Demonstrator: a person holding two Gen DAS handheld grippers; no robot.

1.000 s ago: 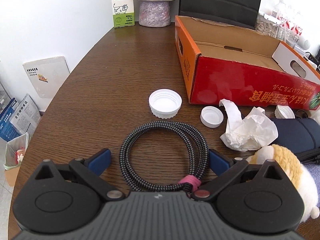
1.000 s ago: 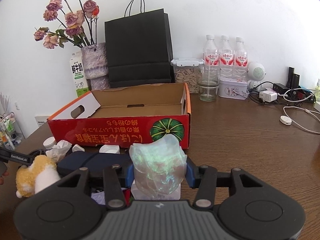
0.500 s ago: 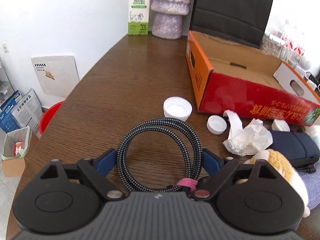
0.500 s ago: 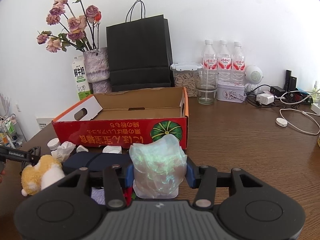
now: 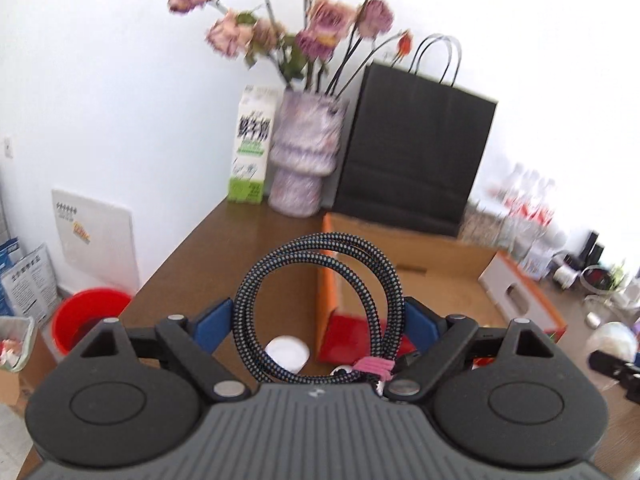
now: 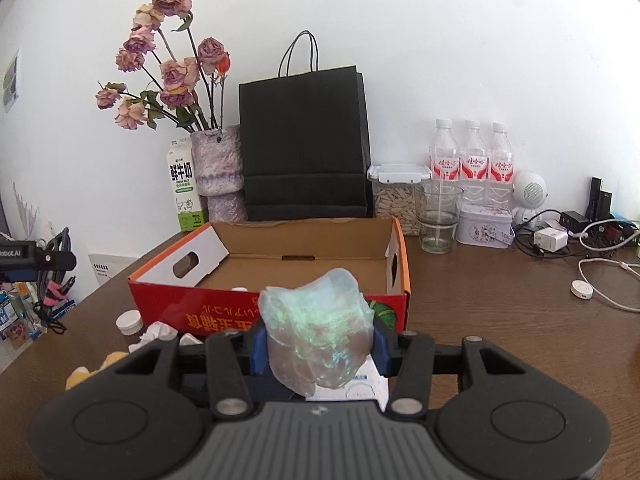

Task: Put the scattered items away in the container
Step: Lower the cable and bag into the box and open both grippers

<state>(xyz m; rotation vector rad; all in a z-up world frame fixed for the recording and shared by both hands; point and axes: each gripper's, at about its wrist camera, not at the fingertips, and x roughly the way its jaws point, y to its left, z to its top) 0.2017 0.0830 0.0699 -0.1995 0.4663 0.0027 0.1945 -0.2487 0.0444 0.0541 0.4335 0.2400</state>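
Note:
My left gripper (image 5: 318, 316) is shut on a coiled black-and-white braided cable (image 5: 320, 304) with a pink tie, lifted off the table beside the left end of the open red cardboard box (image 5: 420, 280). My right gripper (image 6: 316, 344) is shut on a crumpled iridescent plastic wrapper (image 6: 318, 332), held above the table in front of the box (image 6: 280, 276). White caps (image 6: 129, 322), crumpled tissue (image 6: 158, 332) and a plush toy (image 6: 94, 368) lie on the table in front of the box. A white cap (image 5: 287, 354) shows under the cable.
Behind the box stand a black paper bag (image 6: 304, 148), a vase of dried flowers (image 6: 218, 172) and a milk carton (image 6: 184, 188). Water bottles (image 6: 472, 160), a glass (image 6: 438, 224), a tin (image 6: 486, 224) and chargers with cables (image 6: 592, 252) sit at the right. A red bucket (image 5: 86, 316) is on the floor.
My left gripper has closed on the cable and lifted it off the table, tilting up toward the box. My right gripper has risen with the wrapper, closer to the box.

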